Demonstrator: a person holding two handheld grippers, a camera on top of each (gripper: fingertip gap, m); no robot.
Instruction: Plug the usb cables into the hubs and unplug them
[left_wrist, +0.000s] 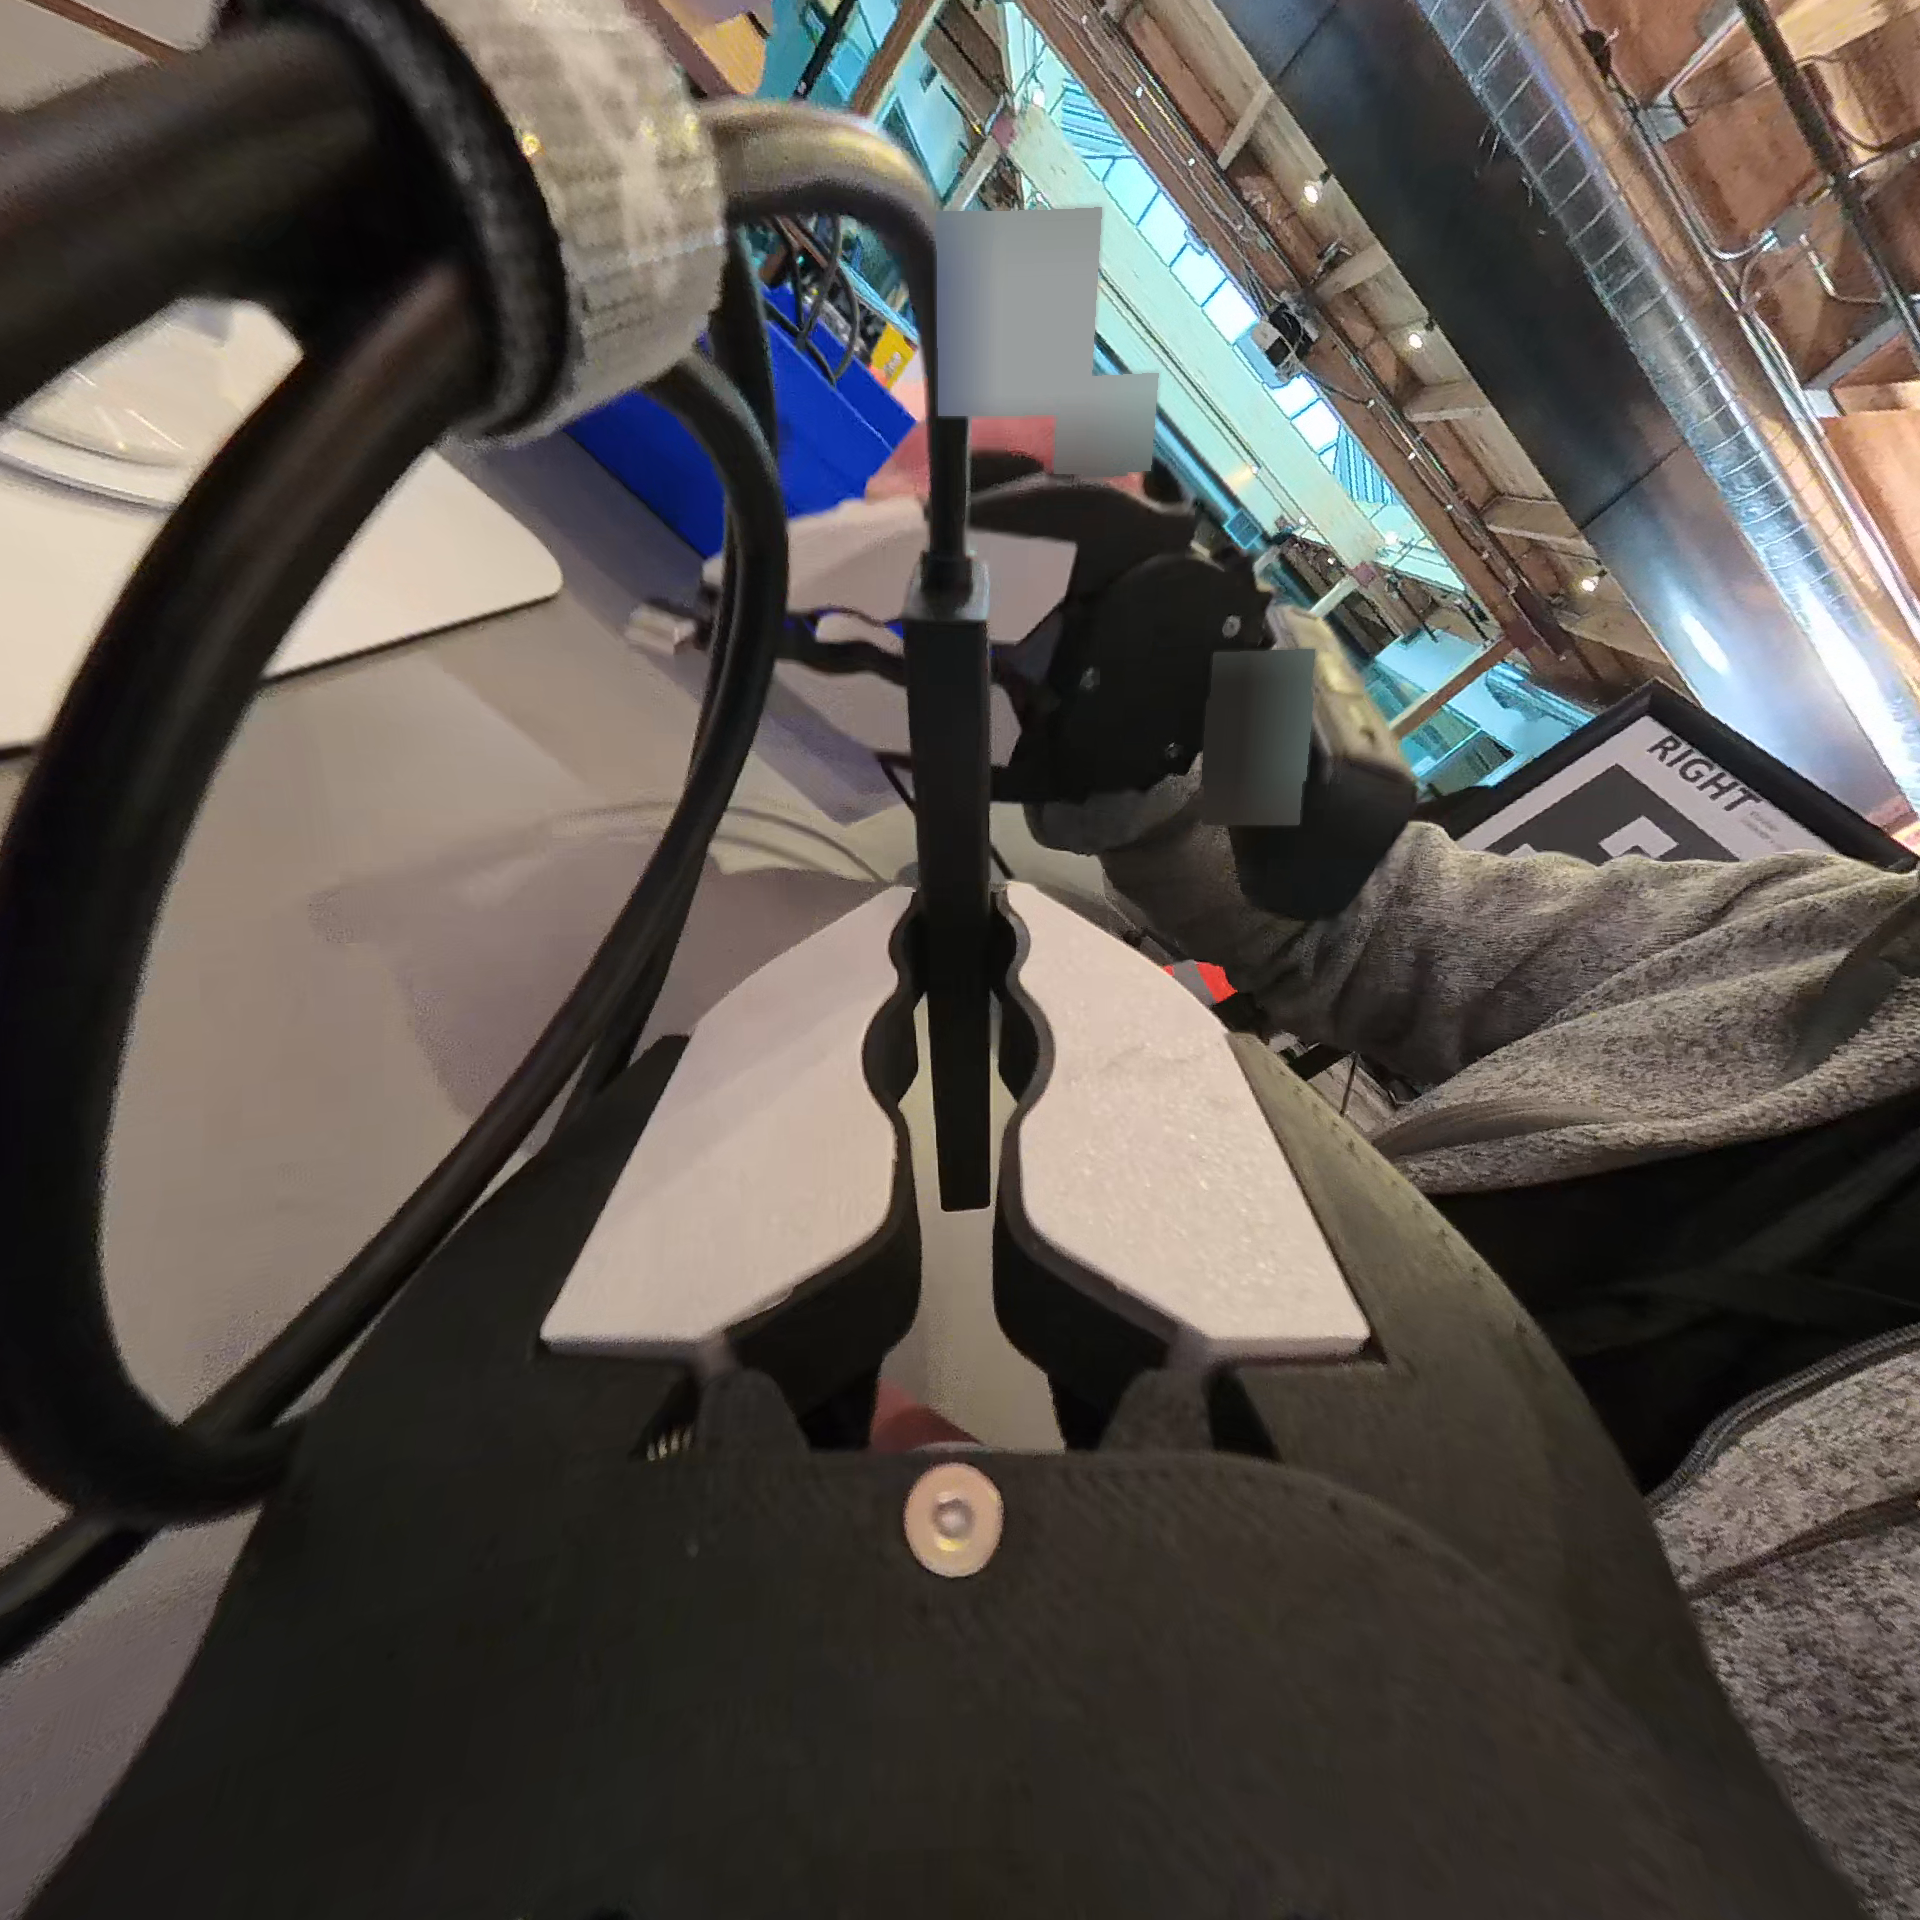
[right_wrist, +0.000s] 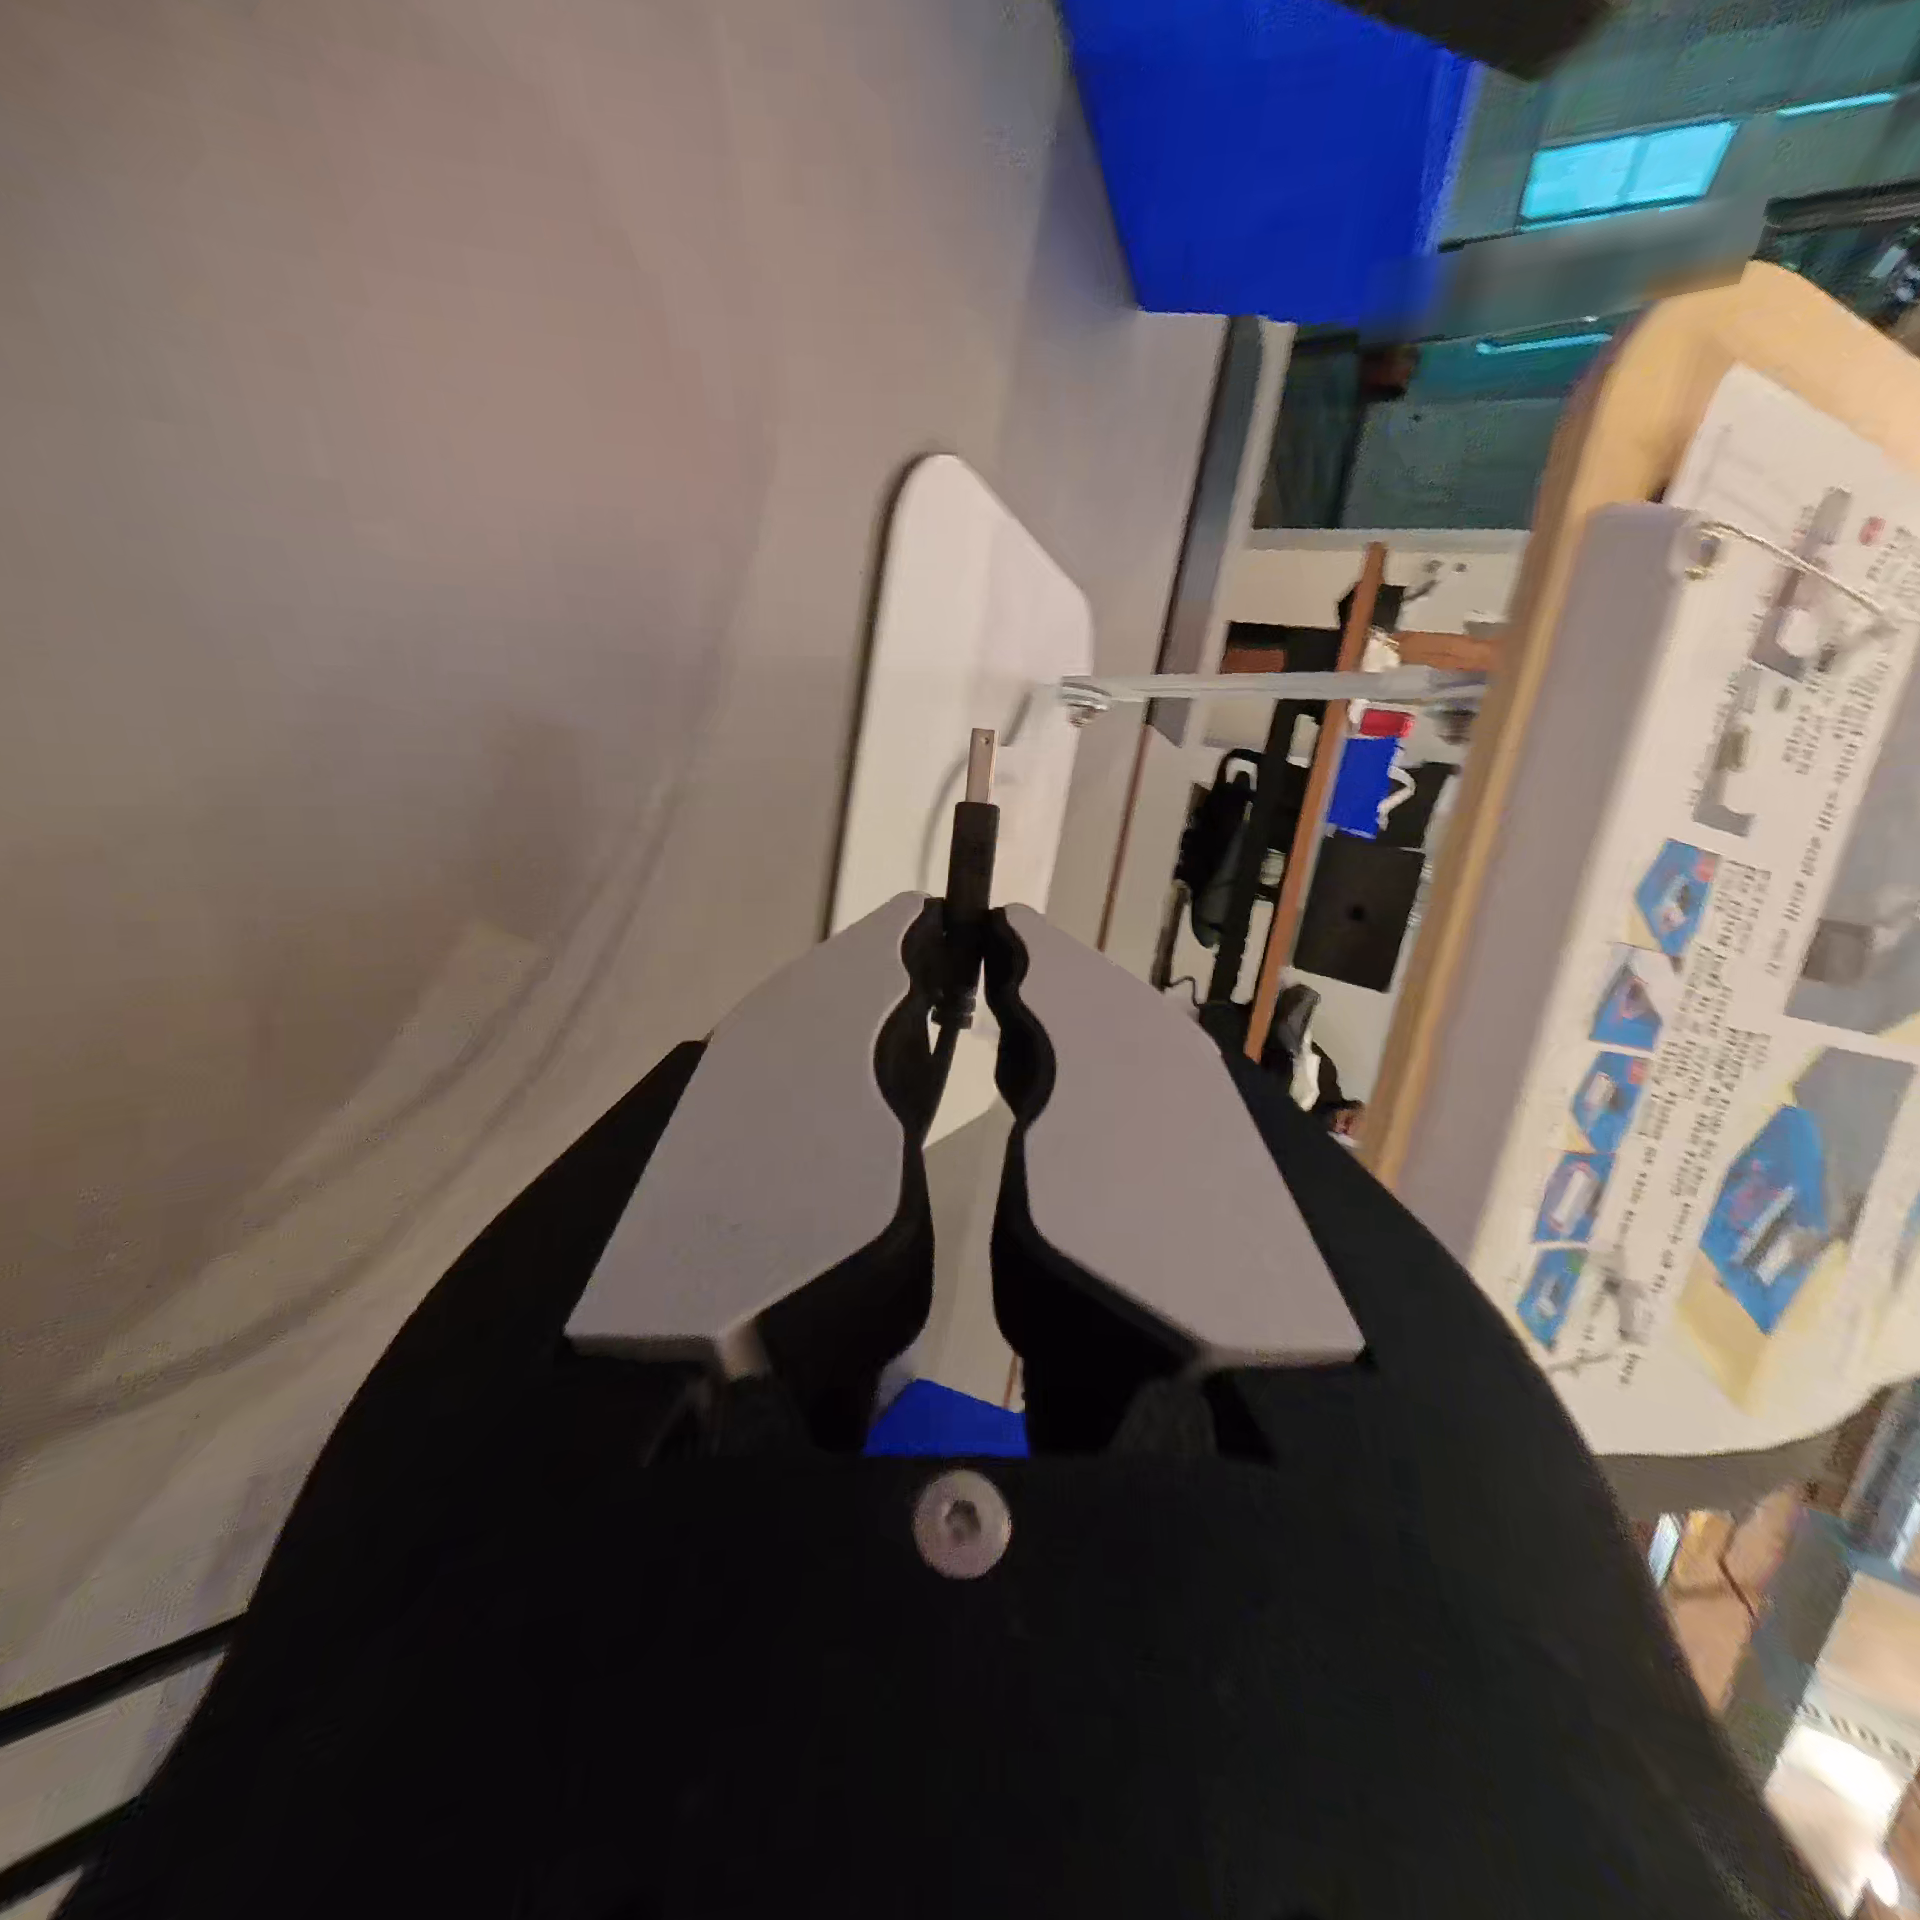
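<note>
In the left wrist view we see the left hand-held gripper (left_wrist: 951, 935) clenched on a slim black hub (left_wrist: 948, 831), which stands edge-on between the white pads (left_wrist: 769, 1143) and sticks out past their tips. The hub's own black cable (left_wrist: 312, 935) leaves its far end, arches over and sweeps in a big loop at the left of the frame, bound by a grey wrap (left_wrist: 603, 239). The whole view is tilted, so the grey worktop (left_wrist: 343, 831) slopes and the ceiling shows at the right. Beyond the hub we see the other black tool (left_wrist: 1143, 675), held up above the worktop in a hand covered by a grey knitted sleeve (left_wrist: 1558, 966). In the right wrist view the right hand-held gripper (right_wrist: 961, 920) is closed on a black usb cable plug (right_wrist: 971, 852), gripped at the very tips, its metal end pointing forward into free air, touching nothing. This view is rolled on its side, with the worktop (right_wrist: 416, 520) at the left and a white board (right_wrist: 977, 623) lying on it beyond the plug. An illustrated sheet (right_wrist: 1714, 935) hangs at the right.
</note>
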